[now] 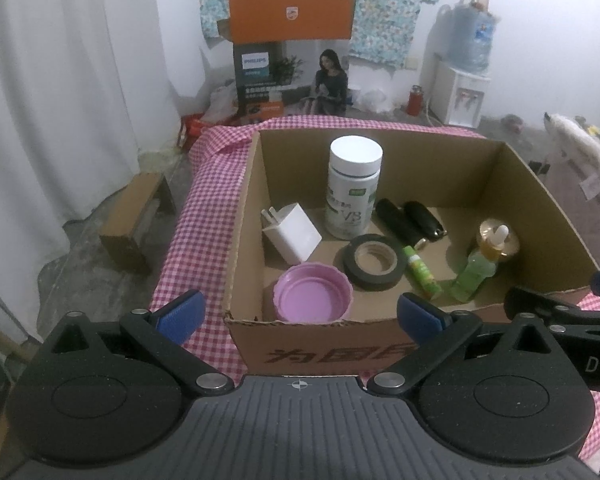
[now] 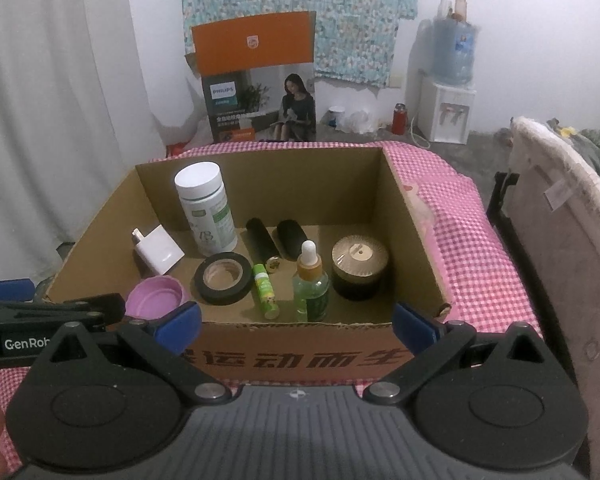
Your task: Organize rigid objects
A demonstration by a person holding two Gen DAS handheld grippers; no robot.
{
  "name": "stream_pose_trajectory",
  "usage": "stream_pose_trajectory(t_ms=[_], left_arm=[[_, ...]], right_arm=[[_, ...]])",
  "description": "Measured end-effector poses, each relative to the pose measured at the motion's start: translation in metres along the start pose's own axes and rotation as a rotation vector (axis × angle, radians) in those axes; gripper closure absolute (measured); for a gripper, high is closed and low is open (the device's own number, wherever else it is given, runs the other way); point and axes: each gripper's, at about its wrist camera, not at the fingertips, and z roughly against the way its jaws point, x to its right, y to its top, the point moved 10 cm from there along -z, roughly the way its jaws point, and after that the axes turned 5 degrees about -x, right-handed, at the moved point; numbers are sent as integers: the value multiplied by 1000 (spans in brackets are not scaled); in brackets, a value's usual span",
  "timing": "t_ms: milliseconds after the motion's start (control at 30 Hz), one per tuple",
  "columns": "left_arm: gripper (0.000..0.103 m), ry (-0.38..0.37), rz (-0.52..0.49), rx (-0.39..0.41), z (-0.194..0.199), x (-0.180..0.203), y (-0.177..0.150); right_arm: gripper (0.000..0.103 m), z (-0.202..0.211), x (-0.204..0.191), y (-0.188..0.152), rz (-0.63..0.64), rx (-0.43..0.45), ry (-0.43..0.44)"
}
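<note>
- Nearest the cameras, the left gripper (image 1: 300,316) and the right gripper (image 2: 296,326) both hover at the front wall of an open cardboard box (image 2: 300,354), jaws spread wide and holding nothing; their blue pads (image 1: 182,312) sit apart.
- Just inside the front wall lies a pink lid (image 1: 312,298), hollow side up, in the box's left front corner.
- Beside it rests a roll of black tape (image 1: 374,262), lying flat, with a small green tube (image 1: 422,274) just to its right.
- Right of the tube stands a green dropper bottle (image 2: 311,284) with a white bulb, upright, and next to it a round gold-topped jar (image 2: 360,266).
- Farther back on the left, a white plug charger (image 1: 290,232) lies tilted.
- Behind the tape lie two black cylinders (image 2: 276,238) side by side.
- Near the back wall a white supplement bottle (image 1: 354,186) stands upright.
- Under the box spreads a pink checked cloth (image 2: 460,216).
- Against the far wall stand a printed carton (image 1: 292,52) and a water dispenser (image 1: 462,84).
</note>
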Motion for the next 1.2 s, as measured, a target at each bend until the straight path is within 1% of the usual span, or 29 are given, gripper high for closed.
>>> stream_pose_trajectory(t_ms=[1200], left_arm=[[0, 8, -2, 3, 3, -4, 0]], right_arm=[[0, -1, -1, -2, -13, -14, 7]])
